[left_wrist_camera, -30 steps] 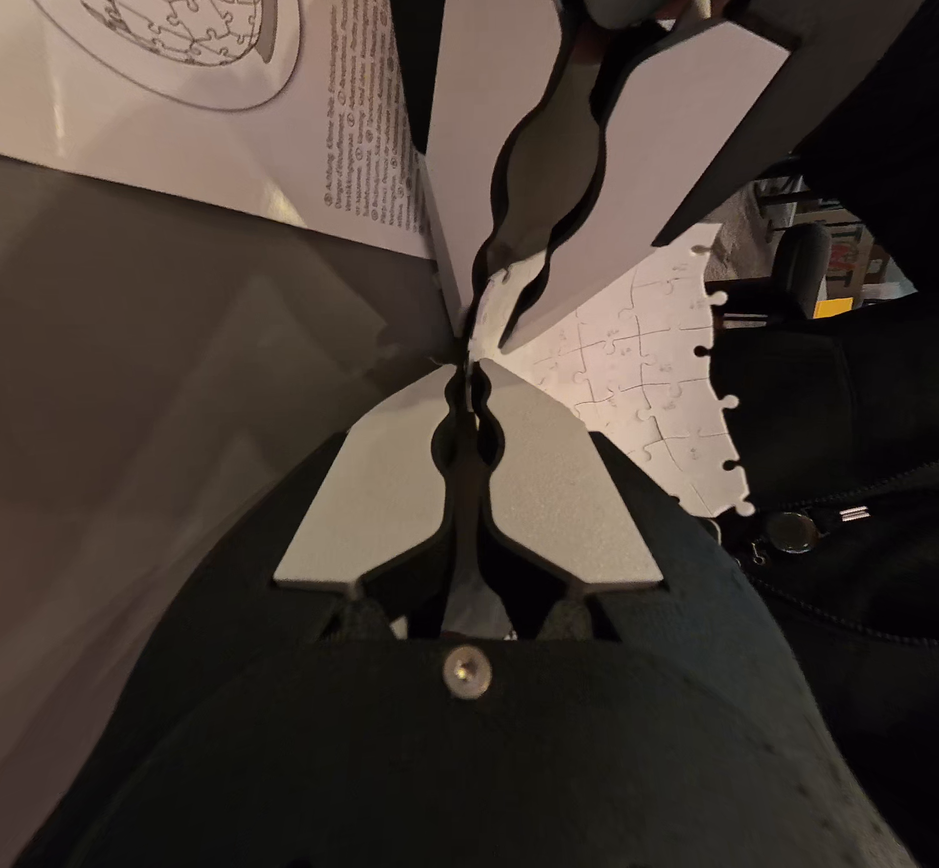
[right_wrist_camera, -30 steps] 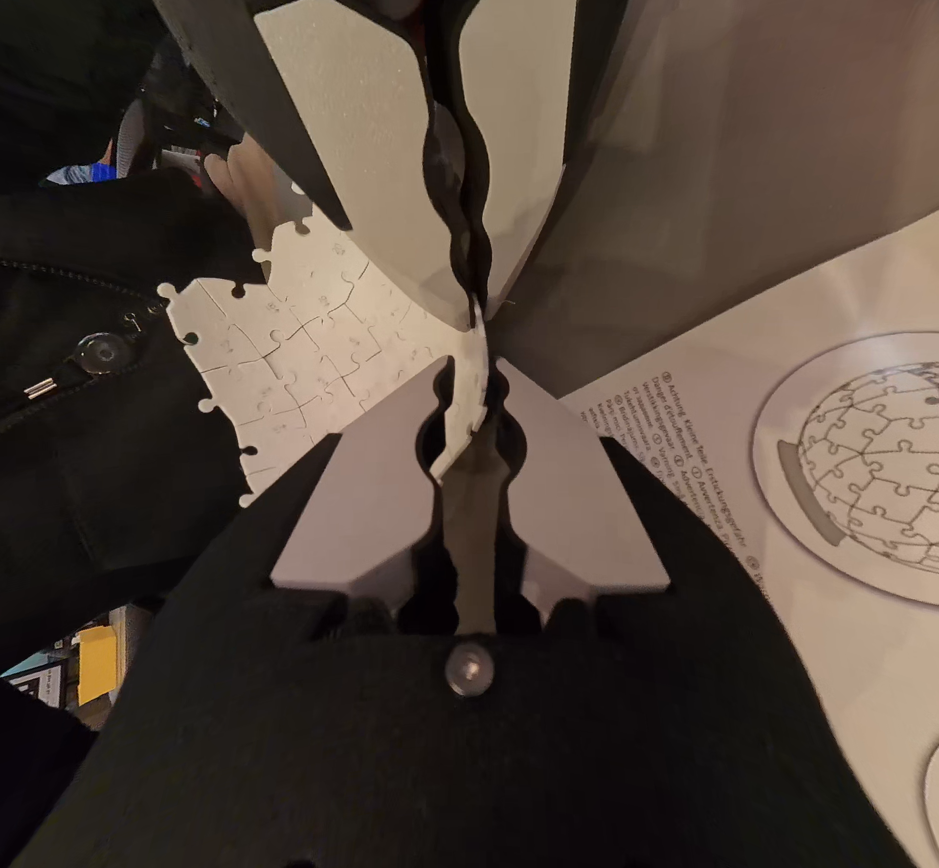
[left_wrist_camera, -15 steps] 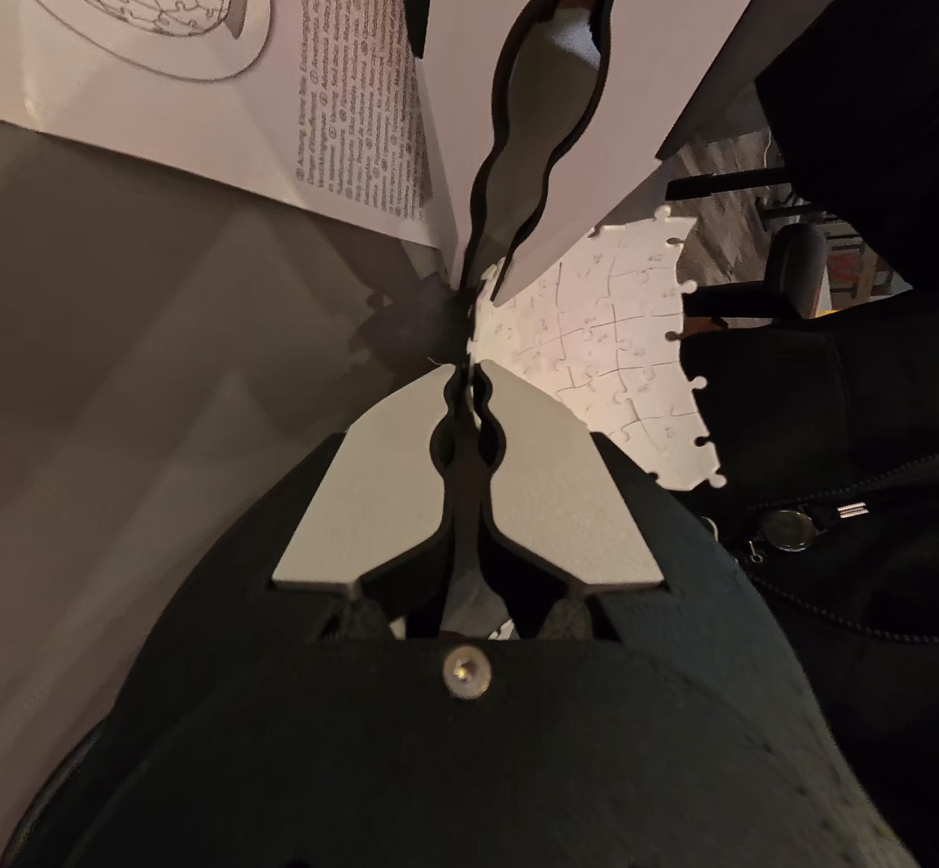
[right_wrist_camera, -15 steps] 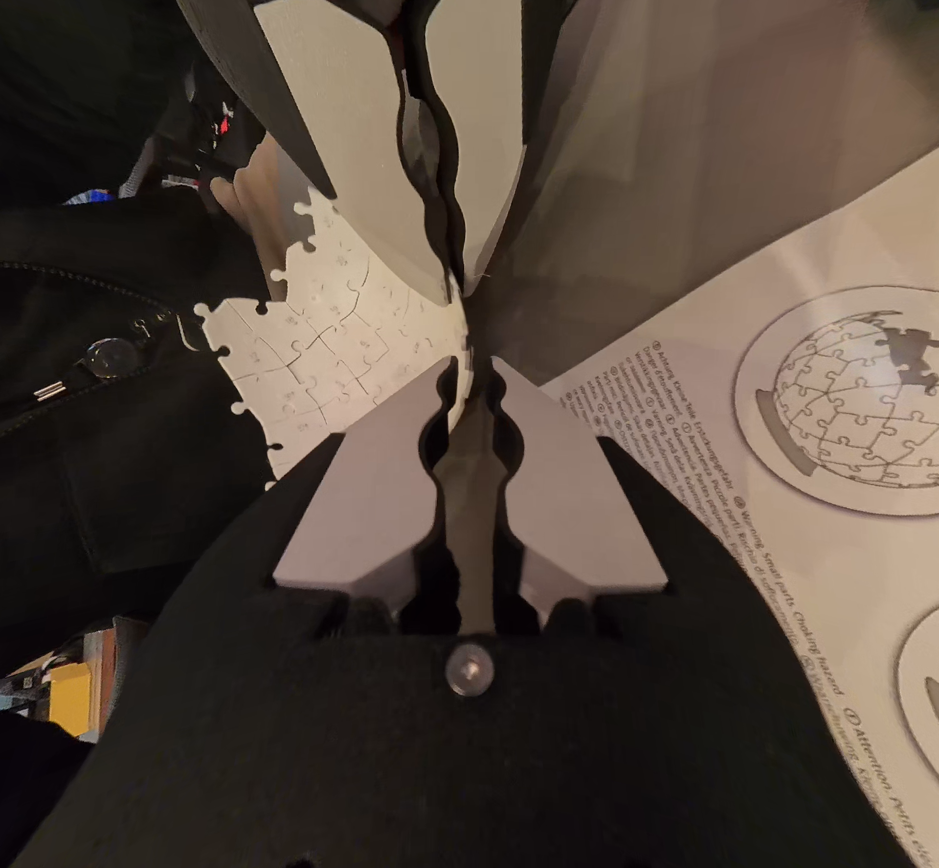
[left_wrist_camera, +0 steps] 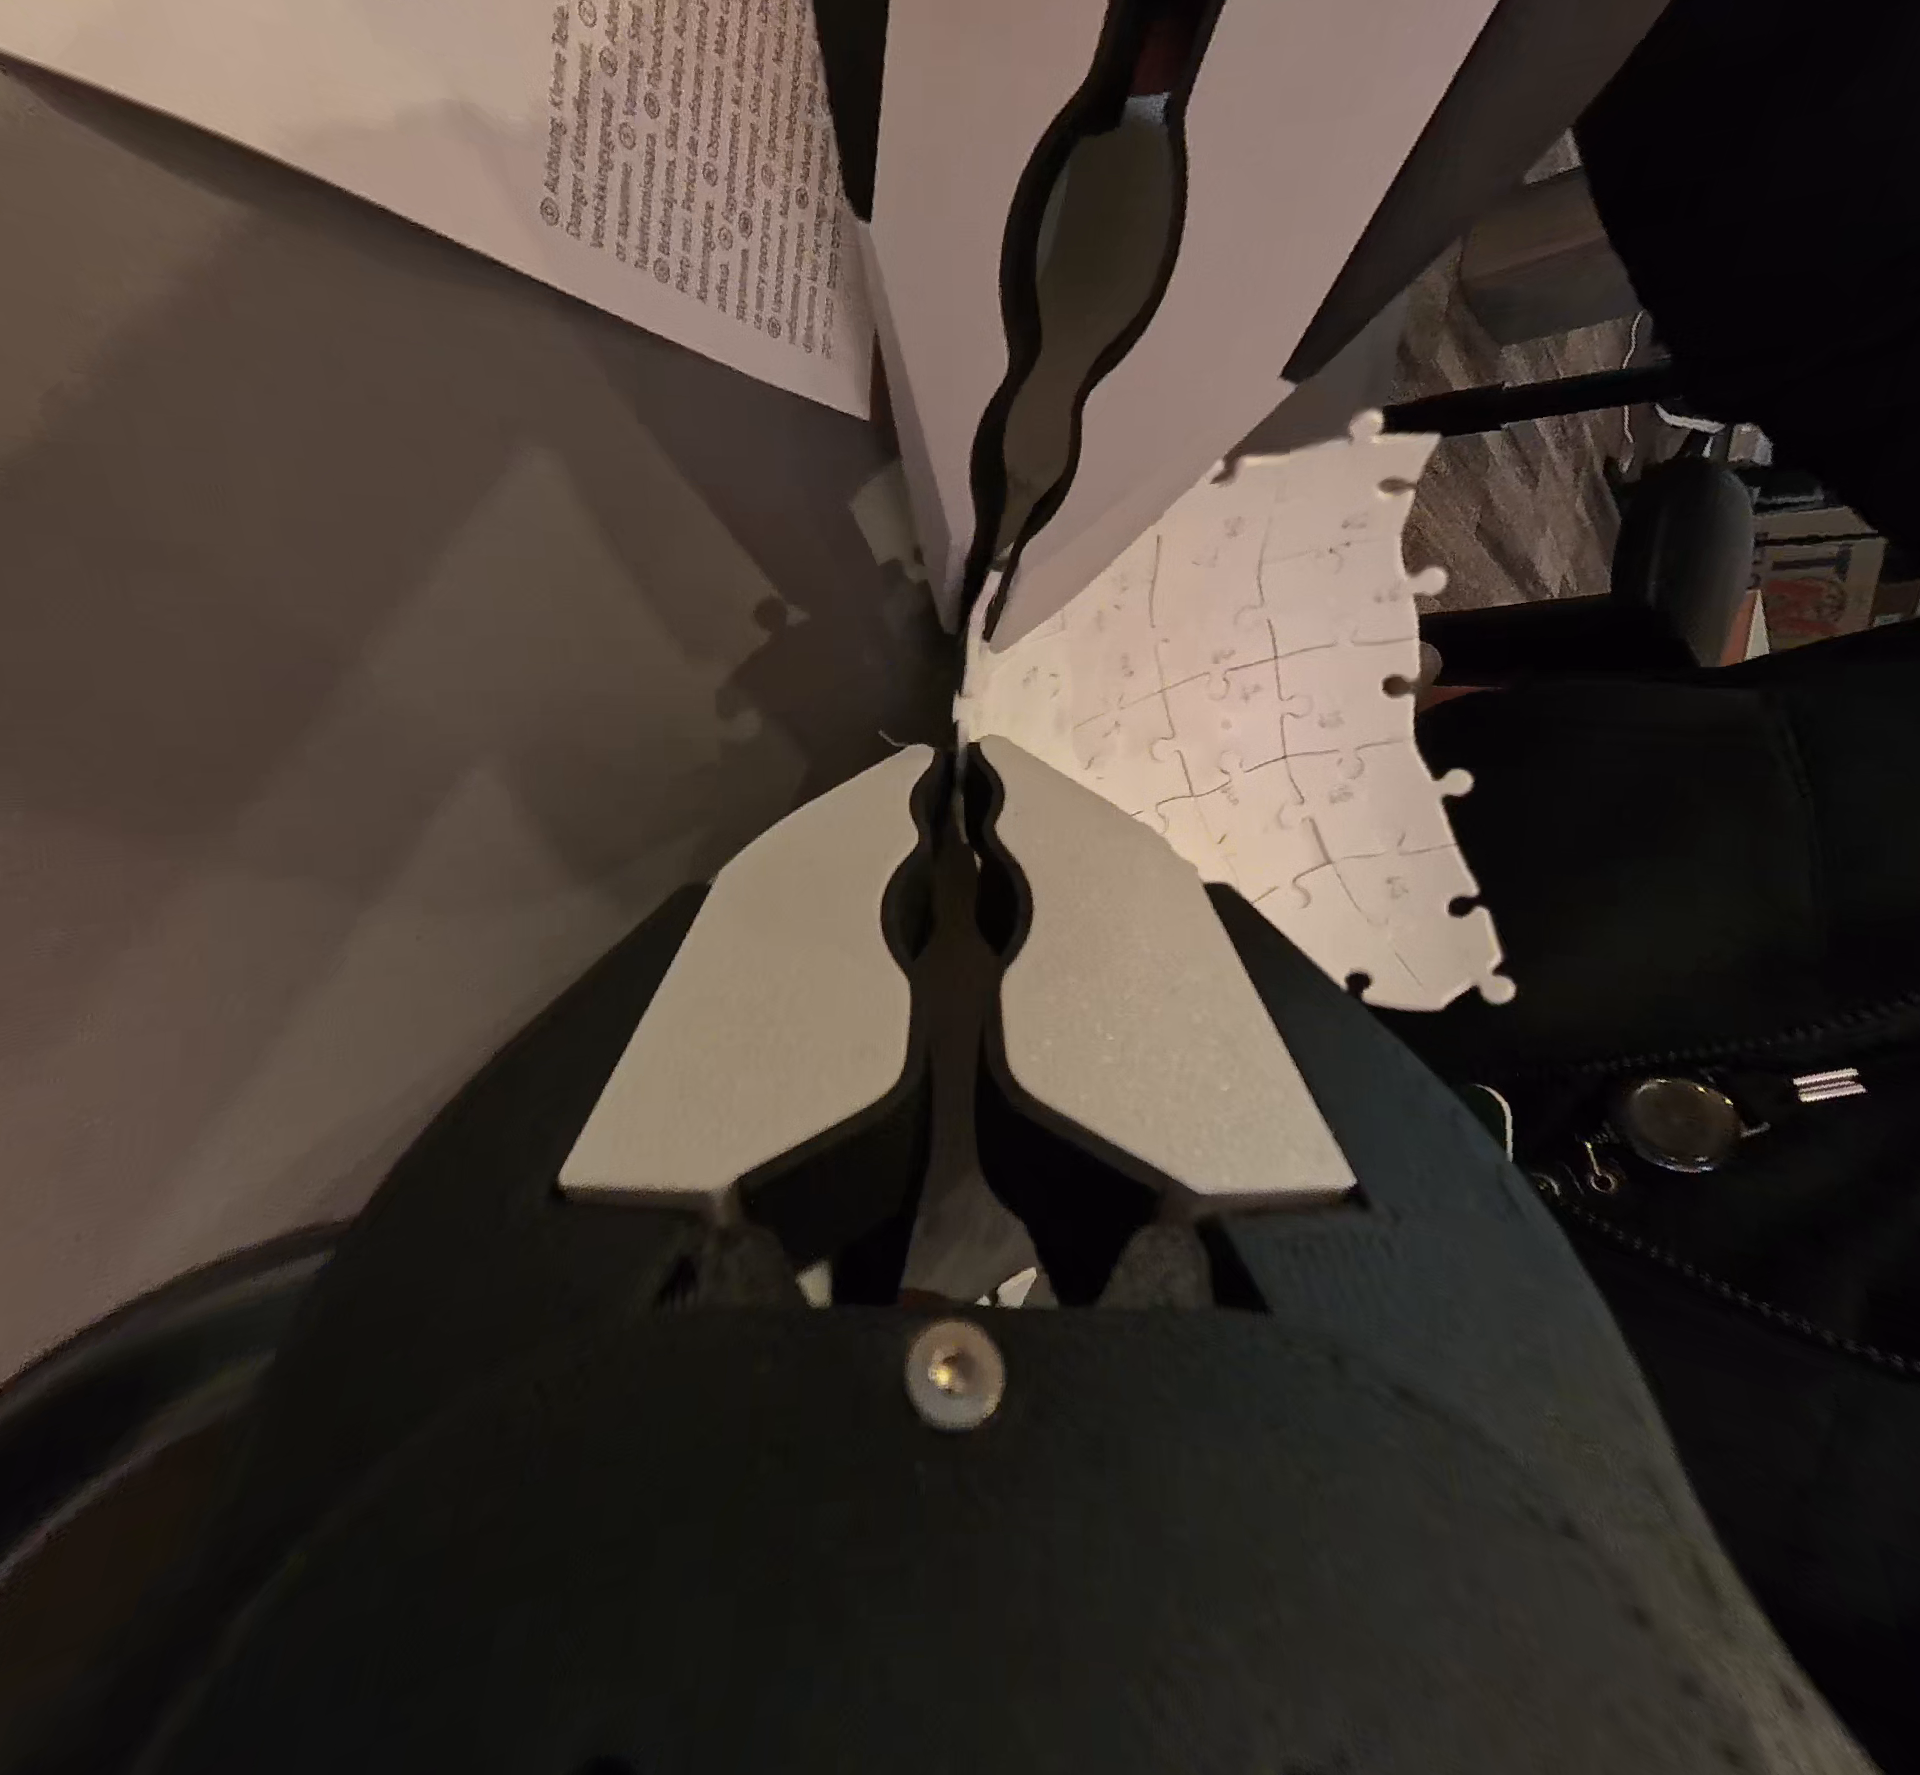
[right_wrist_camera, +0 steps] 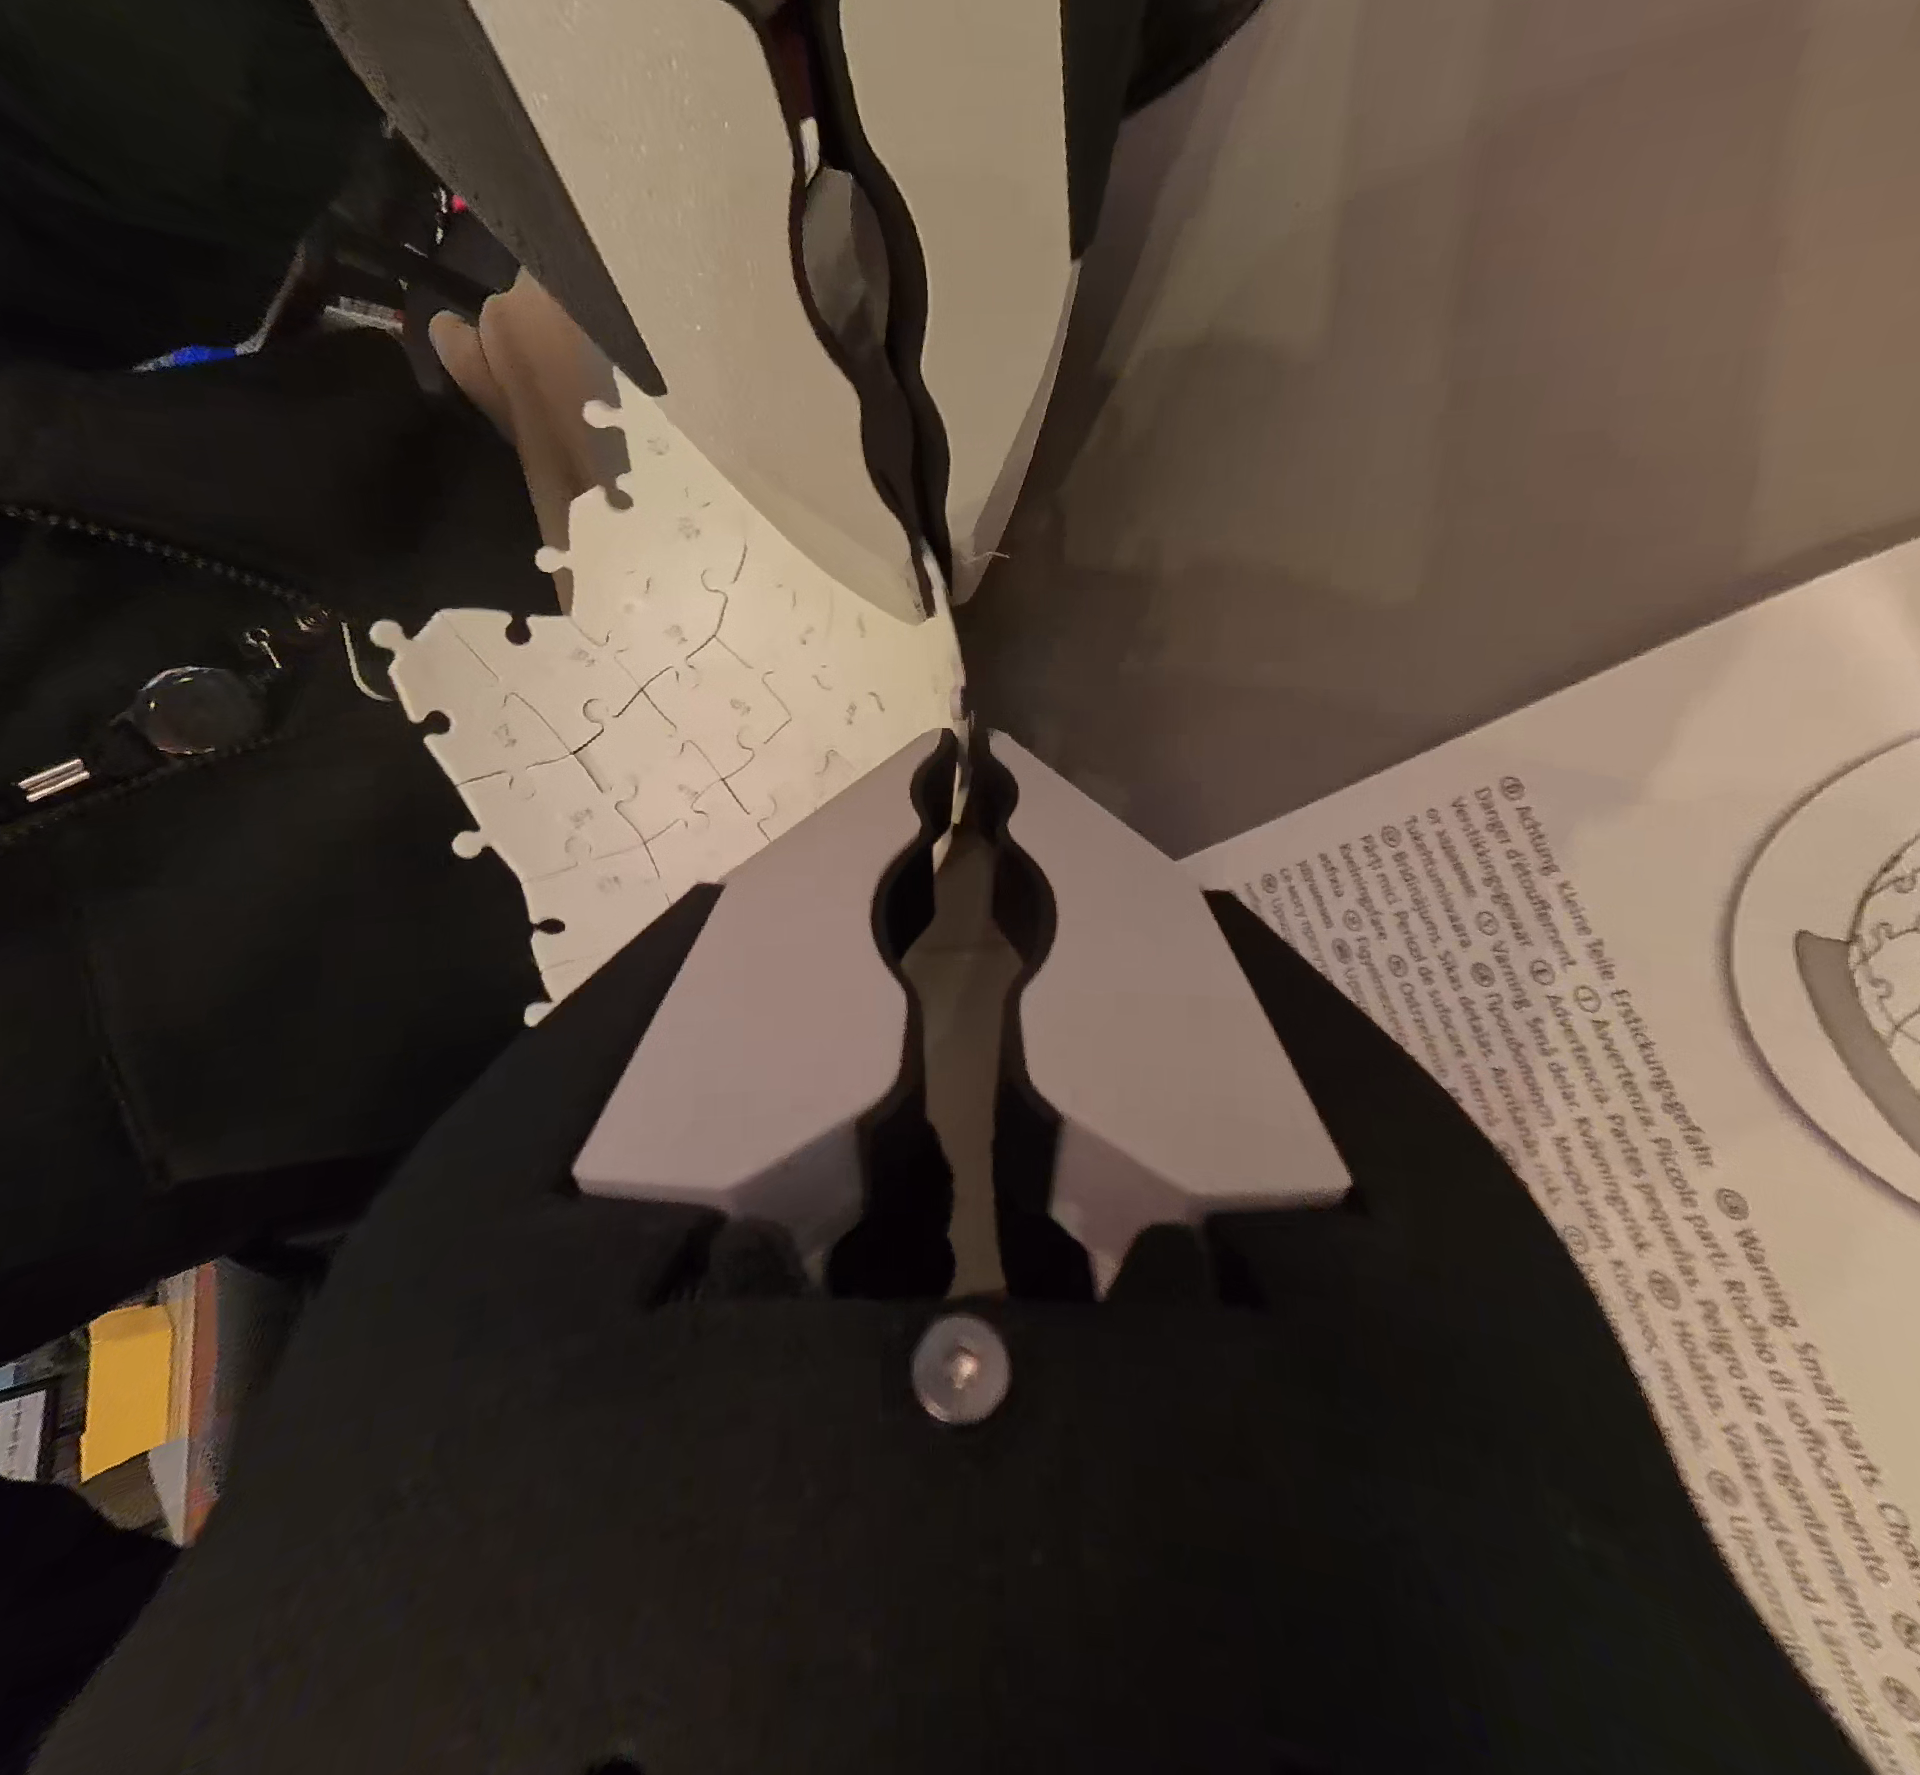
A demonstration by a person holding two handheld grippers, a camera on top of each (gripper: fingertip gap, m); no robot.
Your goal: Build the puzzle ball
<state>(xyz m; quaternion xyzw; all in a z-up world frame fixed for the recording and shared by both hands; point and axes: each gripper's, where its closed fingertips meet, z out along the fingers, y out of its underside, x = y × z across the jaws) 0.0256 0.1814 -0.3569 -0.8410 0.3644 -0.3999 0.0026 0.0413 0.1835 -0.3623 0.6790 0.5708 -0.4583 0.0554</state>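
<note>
The left claw (left_wrist_camera: 961, 757) is pinched on the edge of the puzzle ball section (left_wrist_camera: 1278, 738), a curved white shell of joined pieces with knobs and notches along its free rim, held up in the air above the grey worktop (left_wrist_camera: 312, 686). In the left wrist view the right claw (left_wrist_camera: 985, 598) comes in from above, tip to tip with the left one, its fingers closed on the same edge of the shell. The right wrist view shows the mirror of this: the right claw (right_wrist_camera: 964, 738) nips the thin white rim at its tips, the puzzle ball section (right_wrist_camera: 665, 717) fans out to the left with its concave side facing the camera, and the left claw (right_wrist_camera: 928, 582) reaches down from the top onto the same rim. A printed instruction sheet (right_wrist_camera: 1621, 998) with a drawing of a globe lies flat on the worktop (right_wrist_camera: 1455, 375) beyond the claws. Behind the shell is a person's dark jacket (left_wrist_camera: 1714, 894). No container shows in either view.
</note>
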